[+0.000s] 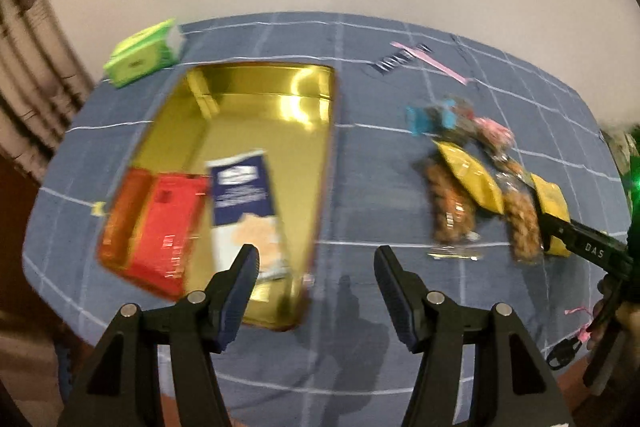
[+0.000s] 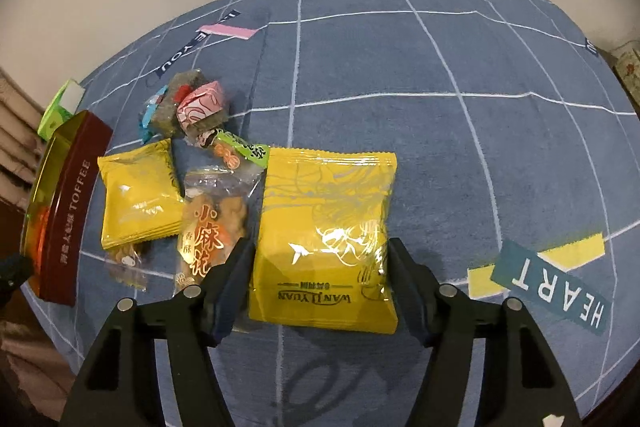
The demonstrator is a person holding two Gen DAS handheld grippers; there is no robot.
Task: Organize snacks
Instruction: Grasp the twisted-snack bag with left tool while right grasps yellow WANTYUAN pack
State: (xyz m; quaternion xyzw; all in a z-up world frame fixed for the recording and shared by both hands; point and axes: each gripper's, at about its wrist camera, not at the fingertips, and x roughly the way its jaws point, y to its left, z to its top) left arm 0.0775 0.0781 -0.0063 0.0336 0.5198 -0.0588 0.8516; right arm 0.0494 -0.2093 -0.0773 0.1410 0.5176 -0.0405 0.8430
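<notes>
blue grid cloth on the worktop [image 2: 400, 75], pale wall behind

cloth reads "heart"; tin [image 2: 68, 211] at left reads "toffee". right gripper [image 2: 320, 259] straddles a yellow "wanliyuan" packet [image 2: 324, 227] (jaws apart, not visibly pressing); left gripper [image 1: 316, 267] gapes empty beside the tin.

One gold tin [image 1: 256, 131], holding two packs: one red [image 1: 168, 227], one navy-and-white [image 1: 244, 203]. One green box [image 1: 140, 53] behind the tin. Right of the tin, two yellow packets: one larger [image 2: 324, 227], one smaller [image 2: 138, 193]. Two clear bags of brown twists [image 2: 214, 223] beside them, one half hidden under the smaller yellow packet. One pink wrapped sweet [image 2: 200, 105], one blue-ended one [image 2: 150, 113], one green-labelled one [image 2: 236, 149]. Exact count of small sweets unclear.
</notes>
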